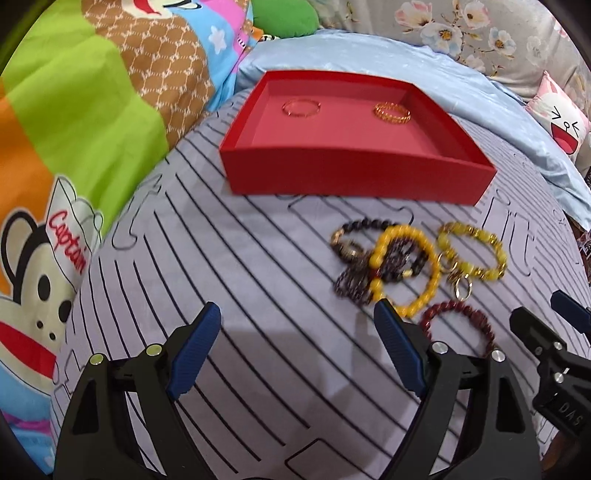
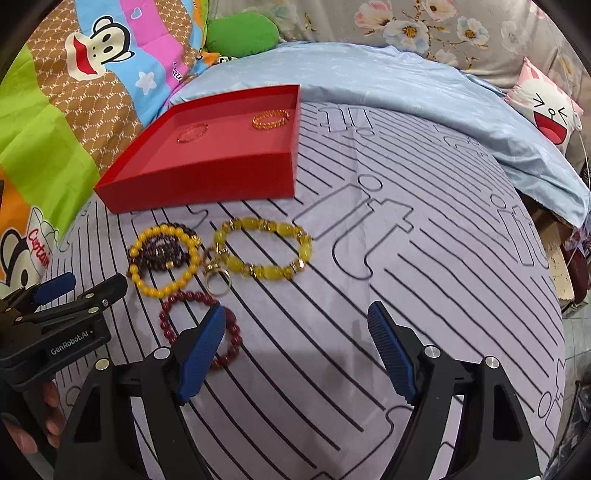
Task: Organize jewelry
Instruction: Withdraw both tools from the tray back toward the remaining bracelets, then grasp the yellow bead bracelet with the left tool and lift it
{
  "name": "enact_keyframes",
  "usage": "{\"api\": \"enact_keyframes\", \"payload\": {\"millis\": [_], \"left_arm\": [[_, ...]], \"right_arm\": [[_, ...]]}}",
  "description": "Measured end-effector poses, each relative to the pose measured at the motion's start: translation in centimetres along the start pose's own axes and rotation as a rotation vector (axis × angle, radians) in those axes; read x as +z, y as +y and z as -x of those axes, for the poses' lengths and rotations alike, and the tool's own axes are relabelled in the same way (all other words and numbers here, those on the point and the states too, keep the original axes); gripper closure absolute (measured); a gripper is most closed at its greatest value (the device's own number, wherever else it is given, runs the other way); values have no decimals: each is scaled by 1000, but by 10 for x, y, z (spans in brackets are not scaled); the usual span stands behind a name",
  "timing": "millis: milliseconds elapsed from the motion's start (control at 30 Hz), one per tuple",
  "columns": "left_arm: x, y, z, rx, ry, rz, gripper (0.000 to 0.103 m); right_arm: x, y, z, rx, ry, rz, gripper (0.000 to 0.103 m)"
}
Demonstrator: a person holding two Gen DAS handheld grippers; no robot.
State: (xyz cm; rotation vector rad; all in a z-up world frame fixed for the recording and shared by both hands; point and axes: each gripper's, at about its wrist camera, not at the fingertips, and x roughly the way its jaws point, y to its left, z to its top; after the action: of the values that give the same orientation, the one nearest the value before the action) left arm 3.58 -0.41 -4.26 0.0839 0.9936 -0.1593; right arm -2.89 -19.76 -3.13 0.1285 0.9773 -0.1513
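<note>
A red tray [image 1: 332, 173] [image 2: 207, 181] lies on the striped bed cover and holds a thin pink bangle [image 1: 301, 108] [image 2: 192, 133] and a gold bangle [image 1: 392, 112] [image 2: 270, 120]. In front of it lie several bracelets: a yellow bead bracelet [image 1: 428, 291] [image 2: 147, 288] over dark bead ones [image 1: 354, 284] [image 2: 162, 251], a yellow stone bracelet [image 1: 476, 273] [image 2: 266, 271] with gold rings [image 2: 218, 282], and a dark red bead bracelet [image 1: 476, 317] [image 2: 231, 350]. My left gripper [image 1: 297, 325] [image 2: 85, 284] is open and empty, left of the pile. My right gripper [image 2: 297, 326] [image 1: 543, 306] is open and empty, its left finger over the red bracelet.
A cartoon monkey quilt [image 1: 74, 147] [image 2: 55, 129] lies bunched at the left. A pale blue sheet [image 1: 498, 122] [image 2: 406, 85] lies behind the tray. A green pillow [image 2: 240, 35] and a white cartoon cushion [image 2: 546, 107] sit at the back. The bed edge drops off at the right [image 2: 554, 258].
</note>
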Motion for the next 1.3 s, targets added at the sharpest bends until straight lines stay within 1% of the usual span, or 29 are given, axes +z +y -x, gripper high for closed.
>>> {"api": "enact_keyframes", "payload": {"millis": [67,133,300,333,367,467,500,533,600,633,667,700,767,867,1133,1300], "left_arm": [[-2,0,-3,-7,11,4,25],[-1,-2,-6,-30,22,12,26],[4,-14,-6,-66,7,-6,28],[5,-17,-9,-71,11,-11,31],[6,-20,-11,-74,16,-14,36],[10,-22,-16,-86,25,-2,41],[11,-23,-16,-91,26,1,47],[13,-24,-17,-105,29,-5,51],[15,-25,-17,-113,36,-12,64],[15,-25,-17,-122,37,-16,68],[15,-25,-17,-130,40,-19,76],[15,-24,-17,-133,41,-22,80],[14,-22,-16,-145,44,-17,88],[13,-17,-12,-171,51,-9,94],[2,-5,15,-208,25,-20,95],[-8,3,25,-207,25,-18,95]], "right_arm": [[-3,-2,-3,5,15,-12,27],[-4,-3,-4,8,18,-13,27],[-1,-2,-4,10,11,-9,27],[0,-3,-4,11,10,-11,27],[0,-4,-4,11,9,-12,27],[1,-6,-3,12,8,-18,27],[2,-6,-3,12,8,-20,27],[3,-7,-3,12,7,-21,27],[3,-8,-3,13,6,-24,27],[4,-8,-4,14,5,-25,27],[4,-9,-4,14,5,-28,27],[4,-9,-4,15,5,-29,27],[4,-9,-3,17,4,-29,27],[4,-8,-2,18,0,-26,27],[3,-7,3,26,-9,-29,27],[2,-6,5,28,-13,-28,27]]}}
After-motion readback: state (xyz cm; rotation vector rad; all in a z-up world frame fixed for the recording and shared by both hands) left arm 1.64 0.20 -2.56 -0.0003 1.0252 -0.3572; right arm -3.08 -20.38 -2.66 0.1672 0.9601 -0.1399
